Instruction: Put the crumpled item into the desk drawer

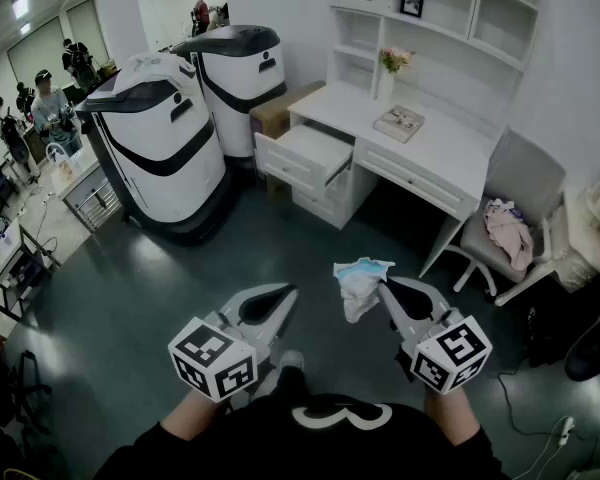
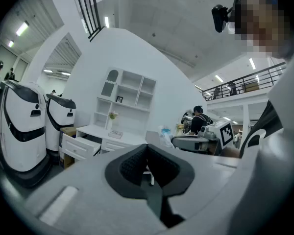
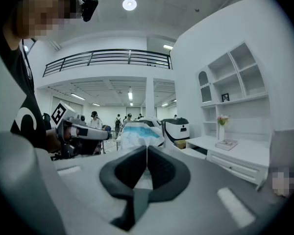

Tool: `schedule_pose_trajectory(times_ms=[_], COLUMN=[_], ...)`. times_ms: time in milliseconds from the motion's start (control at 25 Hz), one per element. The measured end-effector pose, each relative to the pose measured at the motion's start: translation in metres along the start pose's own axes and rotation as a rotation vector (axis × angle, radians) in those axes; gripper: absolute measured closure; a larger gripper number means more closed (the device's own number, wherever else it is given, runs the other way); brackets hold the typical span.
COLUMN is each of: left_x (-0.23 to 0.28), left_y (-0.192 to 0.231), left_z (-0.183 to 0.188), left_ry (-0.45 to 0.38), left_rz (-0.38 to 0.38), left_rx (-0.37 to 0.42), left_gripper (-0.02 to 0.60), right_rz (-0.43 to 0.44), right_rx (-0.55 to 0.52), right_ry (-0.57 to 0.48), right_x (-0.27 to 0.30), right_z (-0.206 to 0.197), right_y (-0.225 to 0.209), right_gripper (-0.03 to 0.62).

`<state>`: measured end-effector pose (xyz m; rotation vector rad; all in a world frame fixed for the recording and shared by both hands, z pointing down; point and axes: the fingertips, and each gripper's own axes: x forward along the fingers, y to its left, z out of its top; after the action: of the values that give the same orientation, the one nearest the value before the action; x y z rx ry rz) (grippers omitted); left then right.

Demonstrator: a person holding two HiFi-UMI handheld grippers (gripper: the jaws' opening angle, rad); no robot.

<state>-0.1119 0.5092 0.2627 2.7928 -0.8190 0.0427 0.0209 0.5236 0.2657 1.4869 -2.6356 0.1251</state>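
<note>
The crumpled item (image 1: 360,286), white with pale blue patches, hung in mid-air, well apart from the desk (image 1: 432,154). The desk's top end drawer (image 1: 305,155) stood pulled open.

White shelves (image 1: 450,13) stand over dark floor (image 1: 130,298) (grey chair (image 1: 525,180) alongside).

The left gripper (image 1: 288,293) and right gripper (image 1: 385,288) are grey with black-padded jaws and black-and-white marker cubes (image 1: 213,358).

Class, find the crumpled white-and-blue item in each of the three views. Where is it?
Head view: lower centre, crumpled item pinched in the right gripper.
Left gripper view: small, just right of centre.
Right gripper view: centre, above the shut jaws.
Shared landmark: the white desk.
</note>
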Motion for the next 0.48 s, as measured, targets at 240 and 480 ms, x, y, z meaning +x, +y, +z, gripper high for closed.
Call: schedule_pose_trajectory(times_ms=[240, 480], left_x=[0.001, 0.012], left_y=[-0.022, -0.023], left_z=[0.0, -0.001], left_ry=[0.013, 0.014], left_rz=[-0.015, -0.023], left_rx=[0.022, 0.031], left_gripper=[0.572, 0.572], right_rz=[-0.008, -0.028], right_rx=[0.002, 0.012], right_ry=[-0.012, -0.027], right_x=[-0.019, -0.023], right_z=[0.002, -0.001], right_y=[-0.003, -0.015], right_gripper=[0.588, 0.588])
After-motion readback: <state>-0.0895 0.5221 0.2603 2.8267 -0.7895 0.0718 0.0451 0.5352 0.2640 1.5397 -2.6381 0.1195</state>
